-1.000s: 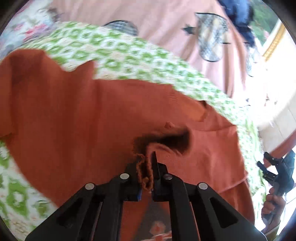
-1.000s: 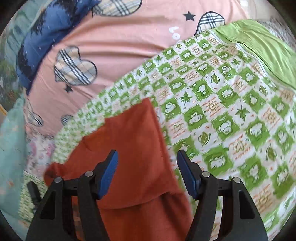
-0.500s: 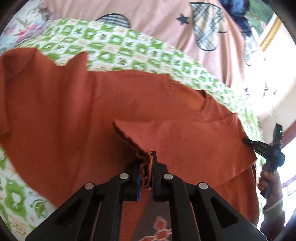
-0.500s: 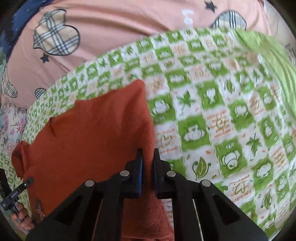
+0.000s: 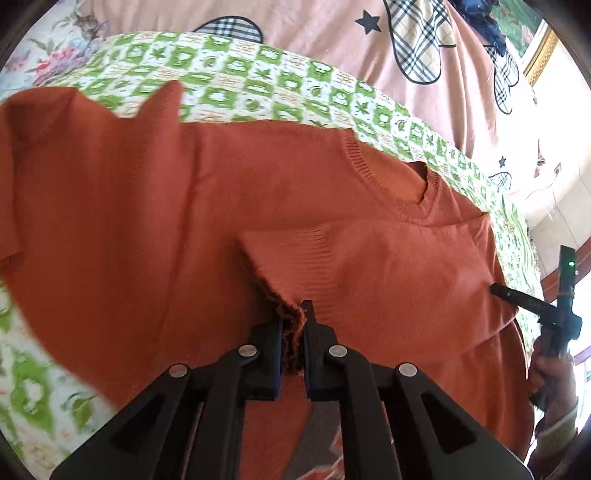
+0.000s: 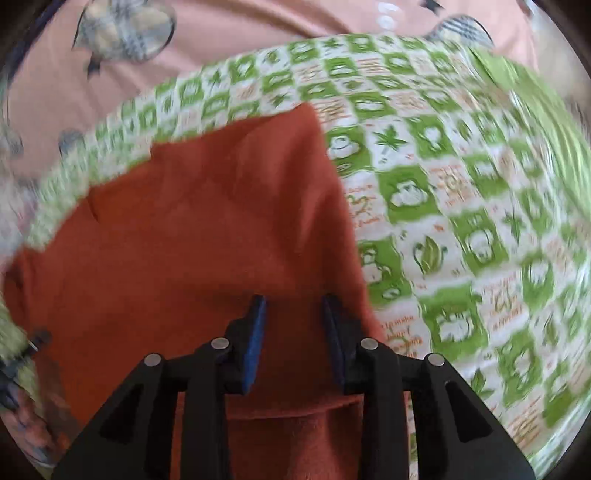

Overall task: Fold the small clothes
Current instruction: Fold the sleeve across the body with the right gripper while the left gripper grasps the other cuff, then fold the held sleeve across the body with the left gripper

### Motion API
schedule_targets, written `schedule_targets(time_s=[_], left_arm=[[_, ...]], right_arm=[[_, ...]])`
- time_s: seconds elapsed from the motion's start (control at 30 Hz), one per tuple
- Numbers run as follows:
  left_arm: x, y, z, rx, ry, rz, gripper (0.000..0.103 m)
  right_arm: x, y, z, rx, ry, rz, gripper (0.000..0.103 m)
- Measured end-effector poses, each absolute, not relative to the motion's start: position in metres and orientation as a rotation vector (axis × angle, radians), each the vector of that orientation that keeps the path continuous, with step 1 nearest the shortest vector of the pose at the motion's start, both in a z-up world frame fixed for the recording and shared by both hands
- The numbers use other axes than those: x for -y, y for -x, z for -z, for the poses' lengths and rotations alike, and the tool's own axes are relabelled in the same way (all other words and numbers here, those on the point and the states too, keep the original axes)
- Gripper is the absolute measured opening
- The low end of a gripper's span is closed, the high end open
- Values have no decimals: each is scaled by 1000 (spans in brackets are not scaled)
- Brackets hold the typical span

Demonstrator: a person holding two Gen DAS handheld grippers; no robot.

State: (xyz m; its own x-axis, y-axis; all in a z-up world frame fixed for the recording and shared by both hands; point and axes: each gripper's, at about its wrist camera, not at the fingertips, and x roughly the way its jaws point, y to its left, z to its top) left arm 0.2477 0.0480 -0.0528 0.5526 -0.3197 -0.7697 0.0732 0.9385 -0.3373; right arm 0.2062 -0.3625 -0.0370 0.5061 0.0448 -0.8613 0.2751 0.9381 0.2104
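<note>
A rust-orange knit sweater (image 5: pixel 147 221) lies spread on a green-and-white checked blanket (image 5: pixel 258 85). Its neckline (image 5: pixel 417 188) points to the upper right in the left wrist view. My left gripper (image 5: pixel 293 325) is shut on the ribbed cuff of a sleeve (image 5: pixel 332 254) that lies folded across the sweater's chest. In the right wrist view the sweater (image 6: pixel 184 240) fills the left and centre, and my right gripper (image 6: pixel 295 306) hovers open just over it near its right edge, holding nothing. The right gripper also shows at the far right of the left wrist view (image 5: pixel 554 314).
A pink sheet with plaid hearts and stars (image 5: pixel 332 26) lies beyond the blanket. A plain green cloth (image 6: pixel 535 103) borders the blanket at the right in the right wrist view. A floral fabric (image 5: pixel 44 55) sits at the far left.
My right gripper was shut on the sweater's edge half a second ago and has now opened and let go. My left gripper has carried the sleeve cuff across the chest and the sleeve lies flatter.
</note>
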Motion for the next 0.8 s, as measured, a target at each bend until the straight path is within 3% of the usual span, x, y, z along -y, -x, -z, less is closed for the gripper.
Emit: schedule_targets(time_s=[0.03, 0.2, 0.3, 0.37, 0.4, 0.43, 0.6, 0.63, 0.7, 0.73, 0.8], left_arm=[[-53, -242, 50, -959, 272, 221, 8], [-106, -205, 30, -912, 239, 82, 9], [-145, -192, 12, -867, 250, -38, 29], [-168, -191, 0, -832, 243, -127, 60], [-177, -194, -4, -821, 242, -161, 67], [-188, -198, -9, -812, 245, -187, 71], [-206, -243, -2, -857, 220, -197, 71], [-206, -256, 9, -901, 204, -221, 68], [-212, -272, 25, -958, 189, -251, 32], [-216, -275, 32, -981, 192, -257, 6], [-217, -271, 28, -971, 210, -239, 5]], right_arm=[[363, -198, 28, -1015, -363, 134, 35], [333, -160, -5, -911, -411, -58, 59], [304, -149, -7, -917, -438, -140, 59], [288, -145, -4, -938, -461, -184, 59], [279, -143, -1, -954, -459, -199, 59], [273, -149, 1, -962, -455, -207, 59], [252, -144, 12, -996, -471, -242, 59], [251, -144, 12, -999, -472, -244, 59], [251, -140, 11, -995, -467, -239, 59], [251, -138, 10, -990, -465, -236, 59], [254, -135, 8, -974, -468, -225, 59]])
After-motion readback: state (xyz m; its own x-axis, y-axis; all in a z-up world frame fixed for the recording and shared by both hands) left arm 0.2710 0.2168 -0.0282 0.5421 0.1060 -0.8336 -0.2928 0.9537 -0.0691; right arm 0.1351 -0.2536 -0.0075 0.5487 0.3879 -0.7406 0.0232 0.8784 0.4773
